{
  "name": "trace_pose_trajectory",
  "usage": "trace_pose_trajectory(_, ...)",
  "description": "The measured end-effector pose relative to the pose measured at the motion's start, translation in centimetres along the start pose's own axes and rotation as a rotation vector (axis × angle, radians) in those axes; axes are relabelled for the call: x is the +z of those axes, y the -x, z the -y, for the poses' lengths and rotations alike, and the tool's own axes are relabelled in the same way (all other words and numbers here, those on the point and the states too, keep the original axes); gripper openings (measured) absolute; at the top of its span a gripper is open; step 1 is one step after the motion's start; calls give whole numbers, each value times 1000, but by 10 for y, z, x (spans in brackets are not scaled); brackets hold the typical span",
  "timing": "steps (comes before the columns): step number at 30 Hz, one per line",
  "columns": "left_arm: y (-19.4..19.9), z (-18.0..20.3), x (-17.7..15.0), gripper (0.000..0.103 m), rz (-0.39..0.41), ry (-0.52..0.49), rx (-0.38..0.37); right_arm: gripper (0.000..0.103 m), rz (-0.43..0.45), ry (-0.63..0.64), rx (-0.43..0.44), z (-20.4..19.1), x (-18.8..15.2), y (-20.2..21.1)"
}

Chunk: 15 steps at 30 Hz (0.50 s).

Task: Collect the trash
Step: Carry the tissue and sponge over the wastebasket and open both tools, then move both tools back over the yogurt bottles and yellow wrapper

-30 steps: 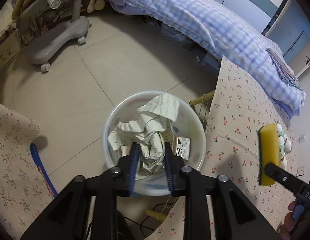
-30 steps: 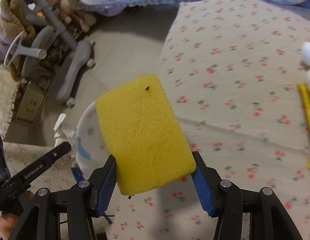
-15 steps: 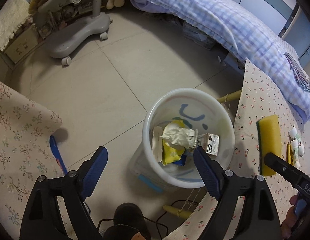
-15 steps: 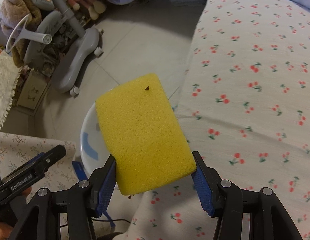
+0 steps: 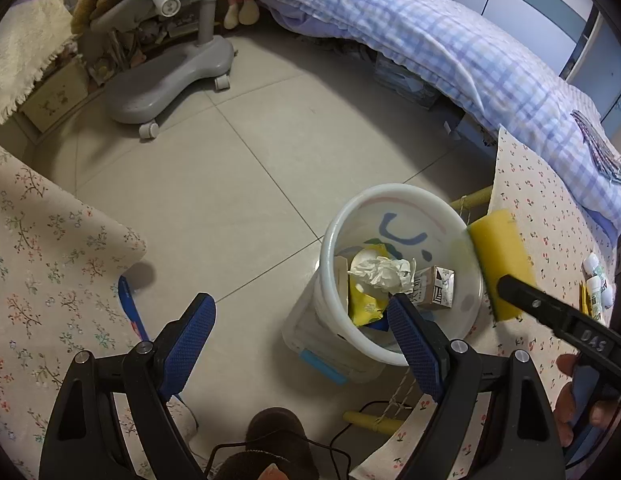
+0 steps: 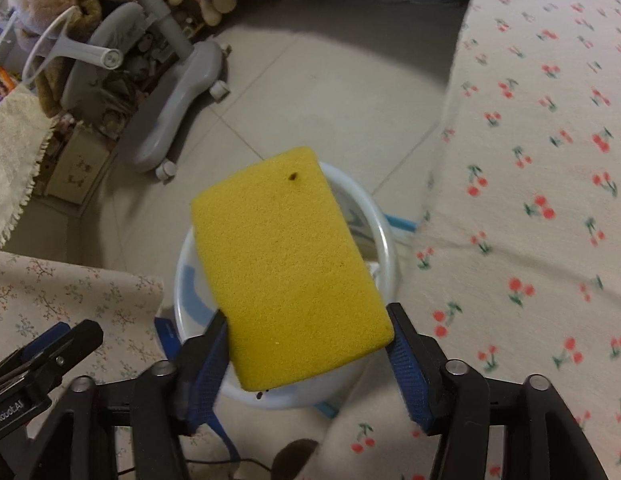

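A white trash bin (image 5: 466, 240) stands on the tiled floor beside a cherry-print table. In it lie a crumpled white tissue (image 5: 384, 274), a yellow wrapper (image 5: 364, 306) and a small carton (image 5: 436, 292). My left gripper (image 5: 300, 334) is open and empty, low and left of the bin. My right gripper (image 6: 306, 354) is shut on a yellow sponge (image 6: 284, 262) and holds it over the bin (image 6: 384, 236). The sponge also shows in the left wrist view (image 5: 500, 258) at the bin's right rim.
The cherry-print tablecloth (image 6: 530, 200) lies right of the bin. A floral cloth (image 5: 38, 260) lies at the left. A grey wheeled chair base (image 5: 166, 80) and a checked bed (image 5: 450, 52) stand beyond. Small bottles (image 5: 598, 280) sit at the table's right edge.
My left gripper opened, dropped the crumpled tissue into the bin and drew back to the left. My right gripper carried the sponge from over the table to over the bin.
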<state>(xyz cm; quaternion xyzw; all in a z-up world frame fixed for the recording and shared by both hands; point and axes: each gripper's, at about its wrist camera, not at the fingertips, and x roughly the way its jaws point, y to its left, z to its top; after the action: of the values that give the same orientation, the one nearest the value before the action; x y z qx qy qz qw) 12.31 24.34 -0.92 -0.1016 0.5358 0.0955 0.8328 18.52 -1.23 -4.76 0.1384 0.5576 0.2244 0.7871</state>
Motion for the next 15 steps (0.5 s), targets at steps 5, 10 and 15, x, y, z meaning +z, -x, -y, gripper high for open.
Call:
trace_pose_trajectory(5,2,0,-1,90,-2,3,-9,79,41,19,10,-5,0,20)
trace_pose_trajectory(10,6,12,-4,90,-4,-10,-35,80,69,12,-30,5,-10,46)
trace_pose_trajectory(15,10,35,-8,90,-17,-44,-81,80,82,13,-91,18,-20,70)
